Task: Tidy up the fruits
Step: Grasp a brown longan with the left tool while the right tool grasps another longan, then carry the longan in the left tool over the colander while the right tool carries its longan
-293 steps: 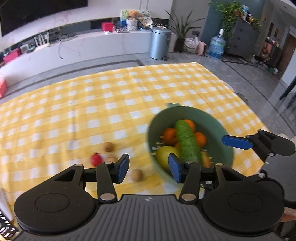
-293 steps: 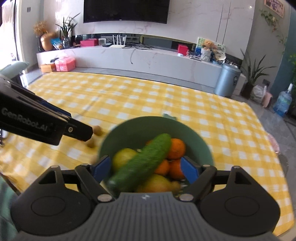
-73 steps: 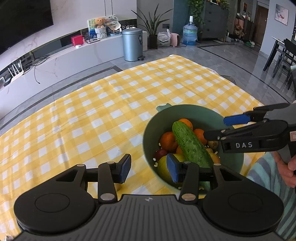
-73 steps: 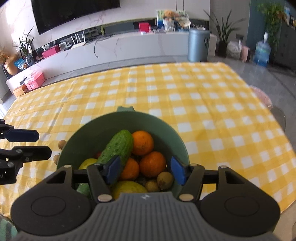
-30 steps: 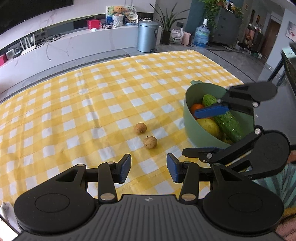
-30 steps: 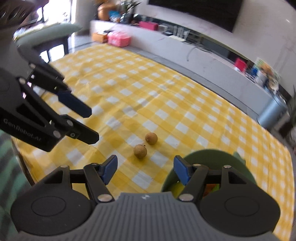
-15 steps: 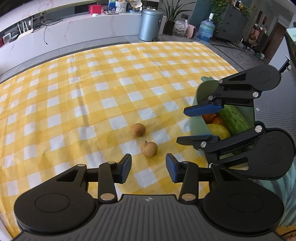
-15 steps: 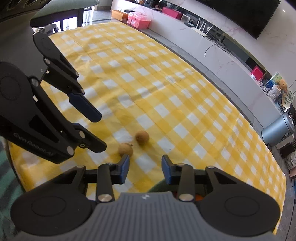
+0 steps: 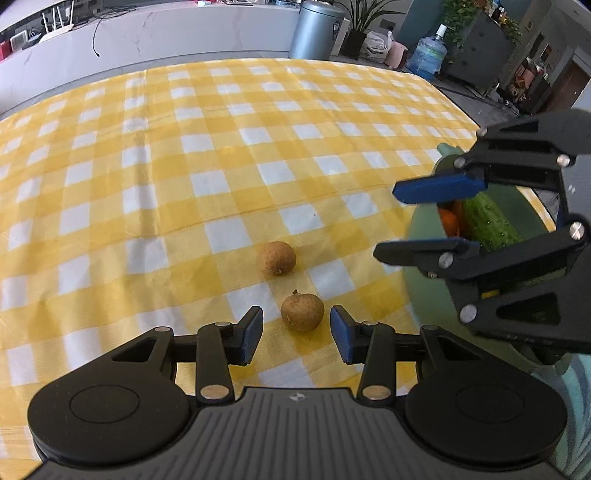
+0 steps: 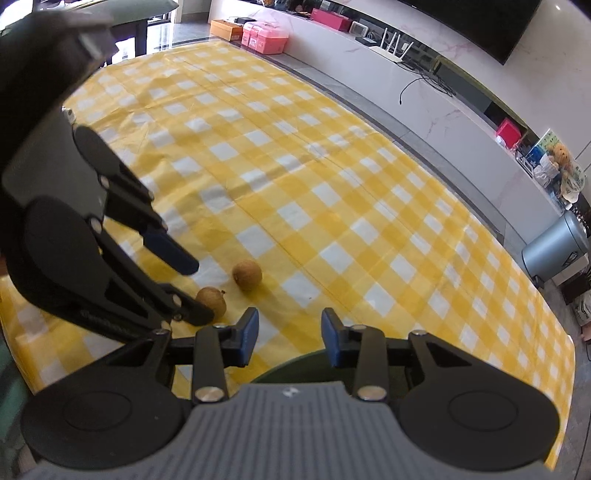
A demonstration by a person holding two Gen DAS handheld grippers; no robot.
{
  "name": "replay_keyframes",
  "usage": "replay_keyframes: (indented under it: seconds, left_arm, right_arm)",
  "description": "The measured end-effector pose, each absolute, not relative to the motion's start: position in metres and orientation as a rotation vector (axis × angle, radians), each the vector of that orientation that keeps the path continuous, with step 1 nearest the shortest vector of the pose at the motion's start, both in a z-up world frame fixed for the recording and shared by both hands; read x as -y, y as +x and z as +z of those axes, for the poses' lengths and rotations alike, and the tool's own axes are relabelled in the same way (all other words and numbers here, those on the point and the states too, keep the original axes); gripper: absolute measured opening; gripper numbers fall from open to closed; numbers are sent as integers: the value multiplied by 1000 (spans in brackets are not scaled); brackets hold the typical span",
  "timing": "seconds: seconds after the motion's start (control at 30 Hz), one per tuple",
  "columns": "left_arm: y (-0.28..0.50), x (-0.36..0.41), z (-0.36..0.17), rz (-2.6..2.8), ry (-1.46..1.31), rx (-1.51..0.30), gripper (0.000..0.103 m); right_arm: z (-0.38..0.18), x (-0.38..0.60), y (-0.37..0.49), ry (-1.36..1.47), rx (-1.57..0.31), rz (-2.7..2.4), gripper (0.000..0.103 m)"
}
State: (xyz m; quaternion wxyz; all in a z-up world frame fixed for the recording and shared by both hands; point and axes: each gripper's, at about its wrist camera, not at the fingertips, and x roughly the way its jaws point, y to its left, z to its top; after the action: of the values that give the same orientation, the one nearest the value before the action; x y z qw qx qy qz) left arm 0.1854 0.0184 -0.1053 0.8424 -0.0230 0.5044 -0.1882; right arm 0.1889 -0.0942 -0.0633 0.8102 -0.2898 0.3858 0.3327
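Two small brown round fruits lie on the yellow checked tablecloth. The near fruit [image 9: 302, 312] sits just ahead of, and between, the open fingertips of my left gripper [image 9: 296, 334]; it shows beside those fingers in the right wrist view [image 10: 211, 301]. The far fruit [image 9: 277, 258] [image 10: 247, 275] lies a little beyond. My right gripper [image 10: 289, 336] [image 9: 424, 218] is open and empty, held above the rim of the green bowl [image 9: 421, 236] [image 10: 295, 367]. The bowl holds a cucumber [image 9: 487, 219] and an orange [image 9: 450, 221].
The table's front edge runs close under both grippers. Beyond the table's far edge stand a white TV counter [image 10: 424, 99] and a grey bin [image 9: 316, 29] [image 10: 556, 247]. A water jug [image 9: 428, 55] and a dark cabinet stand at the back right.
My left gripper has moved forward and down to the near fruit, which now lies between its fingertips. My right gripper has shifted slightly over the bowl and opened wider.
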Motion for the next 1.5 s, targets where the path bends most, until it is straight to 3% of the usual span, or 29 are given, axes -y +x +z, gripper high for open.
replay_keyframes:
  seconds: [0.23, 0.4, 1.1, 1.5]
  left_arm:
    - [191, -9, -110, -391, -44, -1058, 49]
    - [191, -7, -110, -385, -20, -1064, 30]
    - [179, -79, -66, -168, -135, -999, 30]
    - [170, -81, -59, -183, -160, -976, 30]
  right_arm:
    - [-67, 97, 197, -619, -822, 709, 34]
    - [-68, 97, 199, -611, -827, 717, 34]
    - [-100, 36, 226, -506, -998, 765, 34]
    - [-114, 27, 232, -485, -1057, 711, 22]
